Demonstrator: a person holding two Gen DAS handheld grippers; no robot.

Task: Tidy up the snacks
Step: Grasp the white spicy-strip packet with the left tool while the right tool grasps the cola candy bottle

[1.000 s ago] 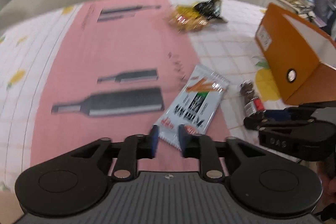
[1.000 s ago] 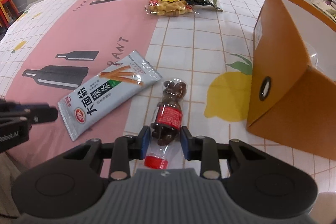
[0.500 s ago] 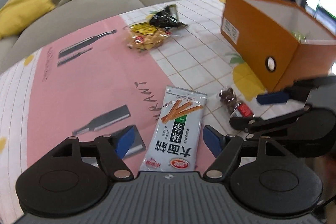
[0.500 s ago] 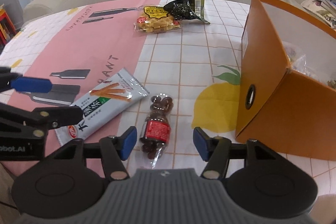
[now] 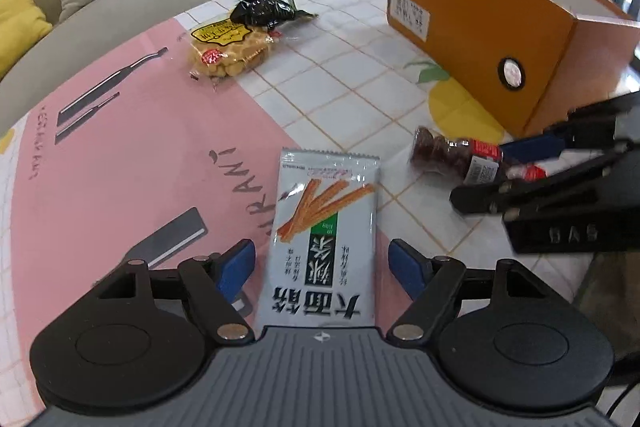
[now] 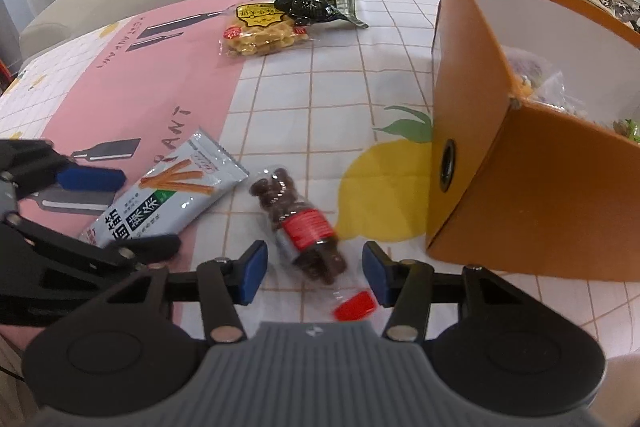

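Both claws have just shifted: left claw (image 5: 322, 265) has been opening wide astride the packet (image 5: 324, 227), gripping nothing; right claw (image 6: 314, 277), narrowing, loosely brackets the bottle (image 6: 300, 223) untouched, box (image 6: 520, 187) at two o'clock.

Glossy foil stick packet (image 5: 324, 239), clear plastic bottle (image 6: 300, 223), matt cardboard box (image 5: 480, 39)

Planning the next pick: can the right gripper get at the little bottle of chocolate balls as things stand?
Probably yes. The right gripper stands open with the bottle lying between its fingers on the tablecloth, nothing on top of it; its jaws have just been closing.
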